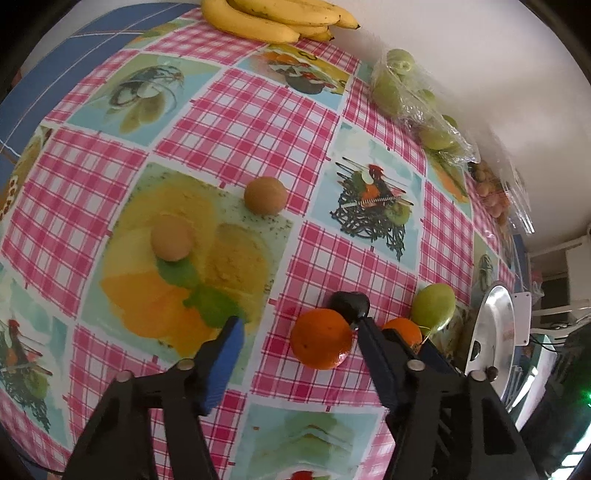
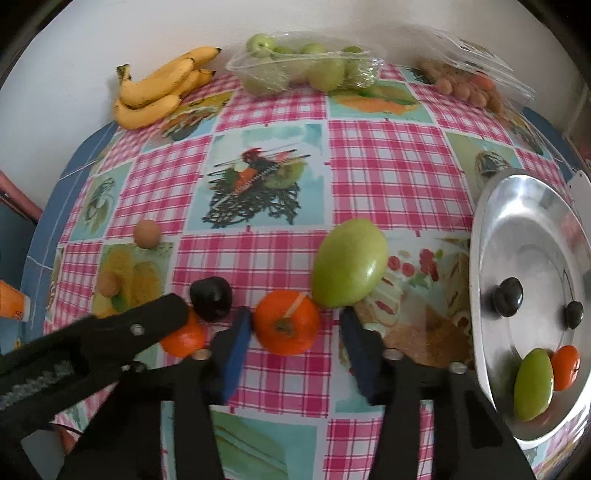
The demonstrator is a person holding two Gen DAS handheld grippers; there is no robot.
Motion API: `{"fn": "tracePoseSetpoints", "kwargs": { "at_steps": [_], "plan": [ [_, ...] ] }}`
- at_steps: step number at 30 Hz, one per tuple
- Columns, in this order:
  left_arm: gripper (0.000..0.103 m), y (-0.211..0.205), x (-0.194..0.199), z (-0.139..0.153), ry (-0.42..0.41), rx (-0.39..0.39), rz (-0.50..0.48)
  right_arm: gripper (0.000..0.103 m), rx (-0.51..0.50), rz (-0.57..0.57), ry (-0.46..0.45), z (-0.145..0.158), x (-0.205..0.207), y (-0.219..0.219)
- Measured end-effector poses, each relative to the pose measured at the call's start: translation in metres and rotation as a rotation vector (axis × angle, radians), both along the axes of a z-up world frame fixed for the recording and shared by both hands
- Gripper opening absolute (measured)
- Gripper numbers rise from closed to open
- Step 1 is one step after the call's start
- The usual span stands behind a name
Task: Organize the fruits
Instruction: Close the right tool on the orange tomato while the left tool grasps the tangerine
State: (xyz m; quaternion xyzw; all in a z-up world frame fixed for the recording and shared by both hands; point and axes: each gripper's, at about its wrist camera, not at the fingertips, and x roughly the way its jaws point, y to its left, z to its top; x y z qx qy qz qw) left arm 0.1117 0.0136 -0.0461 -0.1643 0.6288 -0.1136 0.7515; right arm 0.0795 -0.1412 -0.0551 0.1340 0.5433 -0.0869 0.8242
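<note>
Fruits lie loose on the checked-cloth counter. Your right claw is spread apart around the round orange mandarin; close gently at its widest part, then lift toward the silver metal bowl. Left claw is also apart.

Your left gripper's arm covers most of one orange in the right wrist view. In the left wrist view its right finger hides part of the second orange, and the metal bowl shows only edge-on. The bananas are cut off at the top edge. The small fruits in the far clear box are too blurred to name.
</note>
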Motion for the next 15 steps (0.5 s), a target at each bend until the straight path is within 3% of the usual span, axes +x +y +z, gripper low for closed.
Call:
{"fn": "tracePoseSetpoints", "kwargs": {
  "at_steps": [9,11,15],
  "plan": [
    [0.046,-0.005,-0.001,-0.003,0.015,-0.023,-0.030,0.039,-0.003,-0.004,0.016,0.003,-0.006,-0.003],
    [0.037,-0.007,-0.001,-0.006,0.021,-0.027,-0.039,0.039,-0.006,-0.011,0.017,0.005,-0.009,-0.005],
    [0.037,-0.009,-0.003,-0.005,0.005,-0.035,-0.053,0.039,0.013,-0.034,0.018,0.007,-0.013,-0.012]
  ]
}}
